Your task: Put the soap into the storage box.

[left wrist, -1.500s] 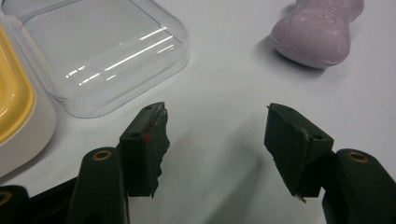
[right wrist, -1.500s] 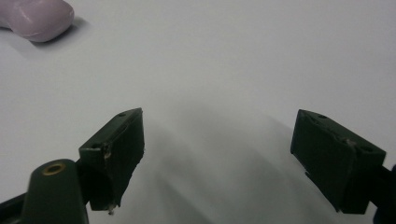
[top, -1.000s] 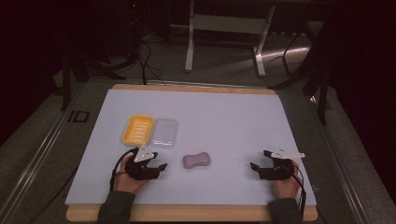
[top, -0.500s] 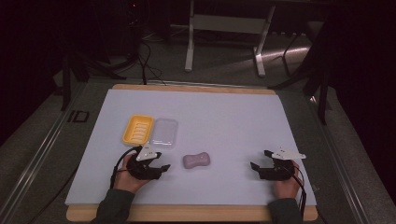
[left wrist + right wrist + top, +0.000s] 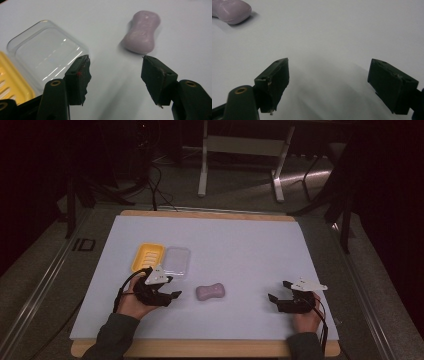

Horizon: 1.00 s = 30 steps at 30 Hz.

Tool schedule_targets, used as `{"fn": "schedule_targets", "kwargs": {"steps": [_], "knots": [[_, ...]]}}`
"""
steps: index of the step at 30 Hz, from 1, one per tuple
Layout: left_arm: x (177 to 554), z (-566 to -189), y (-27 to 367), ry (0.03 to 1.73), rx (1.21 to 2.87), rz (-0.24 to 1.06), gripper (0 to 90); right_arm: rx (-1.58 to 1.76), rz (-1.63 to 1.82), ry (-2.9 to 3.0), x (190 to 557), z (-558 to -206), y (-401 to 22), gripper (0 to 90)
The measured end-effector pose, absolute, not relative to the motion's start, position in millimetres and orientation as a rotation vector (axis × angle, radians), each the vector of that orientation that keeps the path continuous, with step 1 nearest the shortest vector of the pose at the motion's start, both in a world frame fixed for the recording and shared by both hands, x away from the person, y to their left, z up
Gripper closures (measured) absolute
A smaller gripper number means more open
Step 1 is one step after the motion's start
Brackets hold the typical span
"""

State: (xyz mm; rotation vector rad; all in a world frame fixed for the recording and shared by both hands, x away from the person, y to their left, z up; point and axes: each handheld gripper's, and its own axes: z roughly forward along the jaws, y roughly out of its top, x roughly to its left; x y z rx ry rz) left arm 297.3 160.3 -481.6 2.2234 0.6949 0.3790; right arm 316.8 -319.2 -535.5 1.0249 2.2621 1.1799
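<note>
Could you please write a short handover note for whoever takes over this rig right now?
Left gripper: open, empty, low over the table, jaws aimed at the pink soap bar, not touching it.
Right gripper: open, empty, resting apart near the table's right side.
Yellow soap dish and clear lid lie side by side, beyond the left gripper; the dish looks empty.
Done: nothing gripped yet.
Left, probably: grasp the soap, place it in the dish, perhaps fit the lid.

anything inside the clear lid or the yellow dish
Both look empty. The clear lid shows bare mat through it, and the yellow dish shows ridges alone. The soap lies apart on the mat. The left tool hides the dish's near corner.
</note>
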Motion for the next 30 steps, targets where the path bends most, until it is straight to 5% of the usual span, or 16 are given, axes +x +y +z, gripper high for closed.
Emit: {"fn": "schedule_targets", "kwargs": {"steps": [30], "knots": [[317.6, -462.5, 115.4, 0.529, 2.433, 0.314, 41.7, 1.029, 1.171, 2.274, 317.4, -535.5, -318.7, 17.2]]}}
